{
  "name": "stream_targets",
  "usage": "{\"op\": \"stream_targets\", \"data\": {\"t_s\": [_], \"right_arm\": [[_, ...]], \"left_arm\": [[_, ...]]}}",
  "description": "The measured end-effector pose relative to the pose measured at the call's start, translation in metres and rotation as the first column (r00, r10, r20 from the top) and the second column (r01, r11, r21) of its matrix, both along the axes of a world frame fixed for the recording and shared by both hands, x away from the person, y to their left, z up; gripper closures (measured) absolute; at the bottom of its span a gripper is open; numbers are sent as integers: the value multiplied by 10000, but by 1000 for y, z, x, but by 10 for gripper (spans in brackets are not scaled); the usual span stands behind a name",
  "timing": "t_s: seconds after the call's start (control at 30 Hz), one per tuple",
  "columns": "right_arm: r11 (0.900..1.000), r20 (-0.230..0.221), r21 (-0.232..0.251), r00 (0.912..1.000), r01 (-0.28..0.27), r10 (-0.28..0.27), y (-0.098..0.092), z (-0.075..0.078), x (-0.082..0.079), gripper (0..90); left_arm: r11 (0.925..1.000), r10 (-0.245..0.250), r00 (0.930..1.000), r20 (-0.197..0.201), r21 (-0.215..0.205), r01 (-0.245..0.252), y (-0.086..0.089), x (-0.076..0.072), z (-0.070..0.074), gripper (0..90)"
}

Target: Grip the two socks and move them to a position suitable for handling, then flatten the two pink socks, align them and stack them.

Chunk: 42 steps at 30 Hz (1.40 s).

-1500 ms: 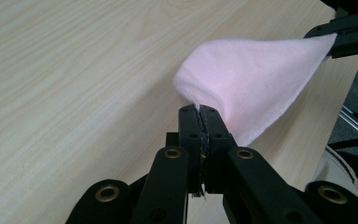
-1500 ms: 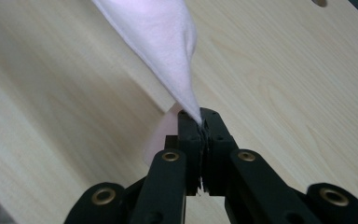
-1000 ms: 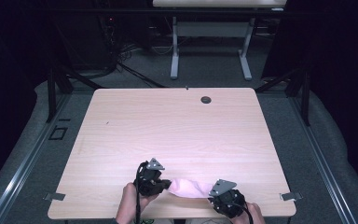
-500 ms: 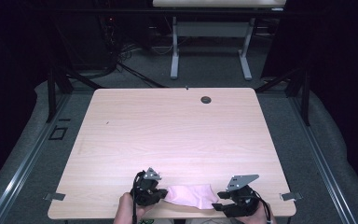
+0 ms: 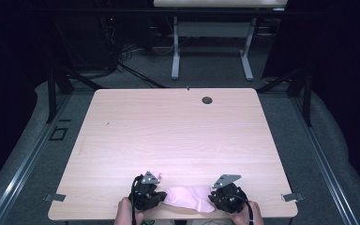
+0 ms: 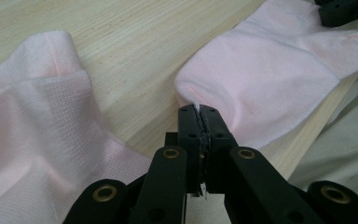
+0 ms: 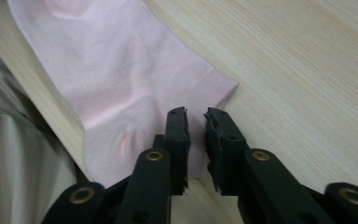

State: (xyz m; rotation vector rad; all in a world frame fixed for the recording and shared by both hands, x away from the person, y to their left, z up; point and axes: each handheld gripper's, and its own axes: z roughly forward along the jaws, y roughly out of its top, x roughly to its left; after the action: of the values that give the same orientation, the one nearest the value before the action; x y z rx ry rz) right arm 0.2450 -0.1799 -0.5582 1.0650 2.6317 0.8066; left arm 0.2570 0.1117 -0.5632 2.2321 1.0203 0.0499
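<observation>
A pink sock (image 5: pixel 190 197) lies flat along the table's front edge between my two grippers. My left gripper (image 5: pixel 163 197) is at its left end; in the left gripper view (image 6: pixel 198 111) the jaws are together with a sliver of the sock (image 6: pixel 279 60) pinched at the tips. My right gripper (image 5: pixel 212 199) sits on the sock's cuff (image 7: pixel 205 88). Its jaws (image 7: pixel 196 116) have just been closing; a narrow gap remains with pink fabric in it, and the cloth is creased beside them. A second pink sock (image 6: pixel 32 121) lies just beyond the left gripper (image 5: pixel 155 175).
The wooden table (image 5: pixel 178 131) stretches away from me, with a round cable hole (image 5: pixel 207 100) near its far edge. The sock partly overhangs the front edge, where light grey clothing (image 7: pixel 9 154) of the person shows. Hands (image 5: pixel 122 214) hold both grippers.
The right gripper swung out to the right, off the sock, then came back onto its right end. The sock now lies flatter and longer. The left gripper shifted slightly towards the front edge.
</observation>
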Motion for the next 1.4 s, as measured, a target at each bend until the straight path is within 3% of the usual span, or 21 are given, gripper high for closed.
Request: {"op": "stream_targets", "data": {"t_s": [0.13, 0.47, 0.53, 0.6, 0.7, 0.83, 0.87, 0.9, 1.03, 1.13, 1.23, 1.4], "right_arm": [[10000, 102, 2, 9999, -41, 41, -2, -2, 1, 878], [9997, 84, -163, 9998, -168, 169, -6, -2, 10, 879], [9992, 116, -298, 9996, -254, 257, -5, -1, 11, 876], [9992, 89, -289, 9996, -262, 264, -5, -1, 11, 859], [9994, 50, 102, 9995, -317, 317, -8, 1, 12, 755], [9979, 73, 618, 9998, -181, 177, -11, 7, 12, 615], [9980, 143, 623, 9999, -104, 95, -13, 10, 13, 494], [9980, 143, 623, 9999, -104, 95, -13, 10, 13, 494], [9962, 313, 857, 9993, 180, -207, -14, 15, 16, 300], [9957, 382, 879, 9988, 278, -312, -14, 19, 20, 202], [9950, 341, 938, 9988, 331, -364, -14, 21, 23, 154], [9949, 293, 977, 9992, 230, -259, -12, 23, 26, 149]], "left_arm": [[10000, 46, 10000, -15, -86, -46, 1, -3, -3, 885], [9999, 37, 10000, -41, -112, -38, 1, -11, -6, 882], [9998, 78, 9999, -98, -157, -79, 1, -12, -7, 836], [9994, 205, 9998, -90, -273, -207, 2, -13, -5, 726], [9978, 434, 9990, 79, -495, -430, 7, -16, 3, 467], [9974, 539, 9971, 537, -506, -512, 17, -20, 18, 296], [9966, 716, 9951, 682, -456, -686, 20, -20, 21, 246], [9956, 886, 9926, 836, -387, -856, 24, -19, 24, 246], [9877, 1560, 9821, 1055, -69, -1561, 41, -8, 27, 192], [9817, 1838, 9765, 1125, 300, -1882, 50, 1, 23, 180], [9758, 2029, 9726, 1134, 598, -2105, 52, 9, 18, 190], [9736, 1945, 9752, 1060, 998, -2051, 53, 20, 13, 292]]}}
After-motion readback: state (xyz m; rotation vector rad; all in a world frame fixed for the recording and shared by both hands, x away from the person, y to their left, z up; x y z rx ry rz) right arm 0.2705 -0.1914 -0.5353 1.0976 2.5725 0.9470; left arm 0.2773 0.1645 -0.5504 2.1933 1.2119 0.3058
